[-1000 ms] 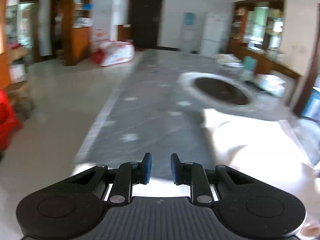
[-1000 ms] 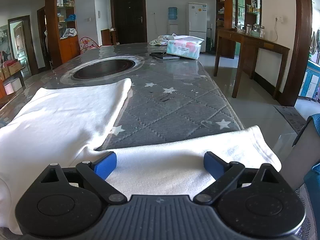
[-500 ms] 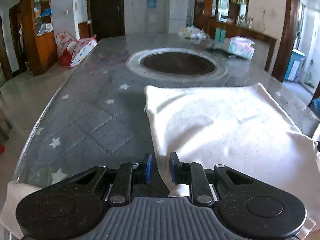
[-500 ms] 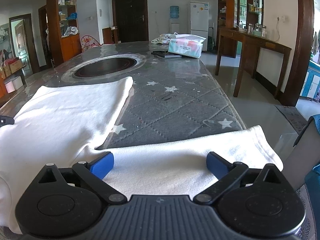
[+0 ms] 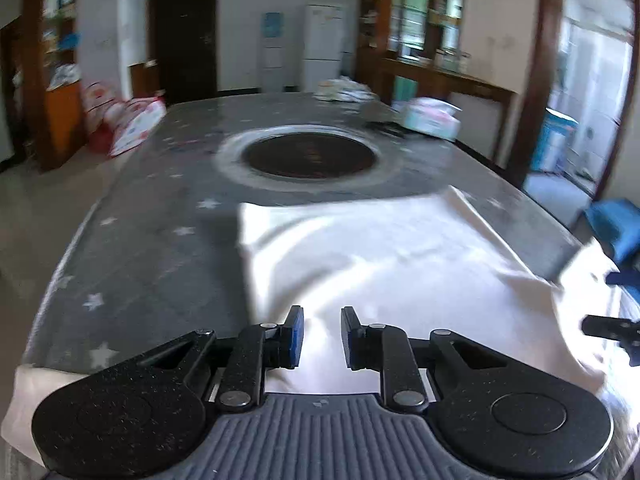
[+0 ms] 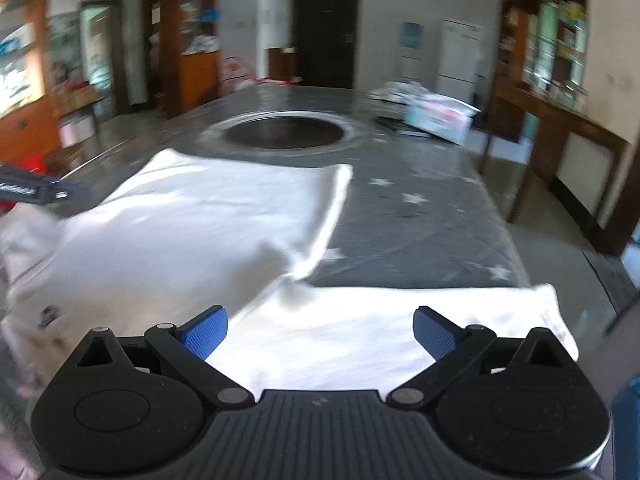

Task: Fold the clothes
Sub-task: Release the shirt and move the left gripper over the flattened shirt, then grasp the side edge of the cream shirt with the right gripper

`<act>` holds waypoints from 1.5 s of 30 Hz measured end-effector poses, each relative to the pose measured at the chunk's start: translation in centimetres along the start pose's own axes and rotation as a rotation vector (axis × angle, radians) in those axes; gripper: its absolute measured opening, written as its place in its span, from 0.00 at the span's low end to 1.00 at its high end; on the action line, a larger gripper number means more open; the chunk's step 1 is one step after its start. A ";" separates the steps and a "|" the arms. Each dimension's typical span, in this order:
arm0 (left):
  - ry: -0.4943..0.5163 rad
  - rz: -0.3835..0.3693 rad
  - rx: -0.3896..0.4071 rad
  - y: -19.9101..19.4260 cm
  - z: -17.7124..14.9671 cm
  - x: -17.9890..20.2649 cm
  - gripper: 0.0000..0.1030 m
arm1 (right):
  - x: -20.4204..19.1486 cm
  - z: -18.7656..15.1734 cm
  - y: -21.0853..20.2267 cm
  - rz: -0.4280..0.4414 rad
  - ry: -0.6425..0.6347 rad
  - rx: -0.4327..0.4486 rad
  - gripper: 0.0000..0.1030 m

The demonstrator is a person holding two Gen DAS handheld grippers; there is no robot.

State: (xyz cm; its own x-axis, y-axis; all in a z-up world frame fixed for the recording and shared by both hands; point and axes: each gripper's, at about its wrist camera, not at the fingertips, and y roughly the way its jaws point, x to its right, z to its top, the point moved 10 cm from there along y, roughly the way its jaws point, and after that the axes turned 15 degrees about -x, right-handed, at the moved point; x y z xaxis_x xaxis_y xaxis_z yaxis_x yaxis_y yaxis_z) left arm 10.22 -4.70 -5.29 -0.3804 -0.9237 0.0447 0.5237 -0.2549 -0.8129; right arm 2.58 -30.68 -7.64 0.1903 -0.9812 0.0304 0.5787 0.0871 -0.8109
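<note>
Grey table (image 5: 132, 264) bears white garment (image 5: 400, 264) (right claw (image 6: 320, 330) agape).

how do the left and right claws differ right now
The left claw has its jaws close together with a narrow gap; the right claw has its jaws spread wide. The left sits over the shirt's body, the right over a sleeve near the table edge. Both hold nothing.

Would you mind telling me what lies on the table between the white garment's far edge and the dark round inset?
Only bare grey star-patterned table cover separates the white garment from the dark round inset; the left wrist view shows it best.
</note>
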 end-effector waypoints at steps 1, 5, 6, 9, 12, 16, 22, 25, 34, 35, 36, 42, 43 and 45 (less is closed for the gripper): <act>0.013 -0.008 -0.004 0.1 -0.3 0.6 0.22 | -0.6 -0.1 -0.3 0.010 -0.020 0.000 0.97; 0.028 -0.022 -0.023 0.3 -1.7 1.6 0.24 | -2.9 -0.5 -0.5 0.041 -0.079 -0.002 0.97; 0.031 -0.025 -0.028 0.2 -2.1 1.8 0.25 | -3.2 -0.6 -0.4 0.043 -0.091 -0.006 0.97; 0.044 -0.021 -0.037 0.0 -3.4 2.5 0.31 | -4.4 -1.3 -0.1 0.035 -0.136 -0.029 0.97; 0.068 -0.029 -0.036 -0.5 -4.4 3.2 0.34 | -5.4 -1.9 -0.1 0.018 -0.184 -0.037 0.97; 0.136 -0.037 -0.025 -1.2 -5.6 4.6 0.36 | -5.7 -0.9 -1.3 0.002 -0.198 0.006 0.97; 0.239 -0.049 -0.016 -1.5 -7.0 6.8 0.36 | -7.0 0.4 -1.0 0.025 -0.209 0.025 0.97; 0.270 -0.045 -0.014 -1.4 -7.9 7.2 0.37 | -8.1 -0.4 -0.8 0.014 -0.261 0.013 0.97; 0.253 -0.063 0.049 -3.0 -5.6 7.0 0.39 | -9.8 -0.8 -0.8 0.019 -0.307 0.013 0.97; 0.244 -0.069 0.051 -2.9 -5.2 7.0 0.39 | -10.0 -1.1 -0.5 0.029 -0.310 -0.001 0.97; 0.234 -0.074 0.048 -2.6 -4.9 7.0 0.39 | -10.2 -1.4 -0.2 0.037 -0.315 -0.013 0.97; 0.223 -0.081 0.009 -0.9 -4.8 7.5 0.39 | -8.3 -1.2 -1.9 0.063 -0.244 0.013 0.97; 0.222 -0.082 0.008 -0.8 -4.7 7.5 0.39 | -7.7 -1.1 -2.3 0.063 -0.225 0.020 0.97; 0.209 -0.092 0.006 -0.7 -4.6 7.5 0.39 | -5.6 -1.0 -2.8 0.039 -0.167 0.030 0.97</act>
State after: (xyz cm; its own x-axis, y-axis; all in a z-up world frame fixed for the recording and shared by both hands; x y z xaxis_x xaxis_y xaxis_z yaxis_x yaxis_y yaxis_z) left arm 3.53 -10.16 -7.05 -0.5761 -0.8174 -0.0033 0.4839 -0.3378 -0.8073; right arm -0.86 -25.55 -6.12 0.3406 -0.9351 0.0981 0.5911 0.1319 -0.7958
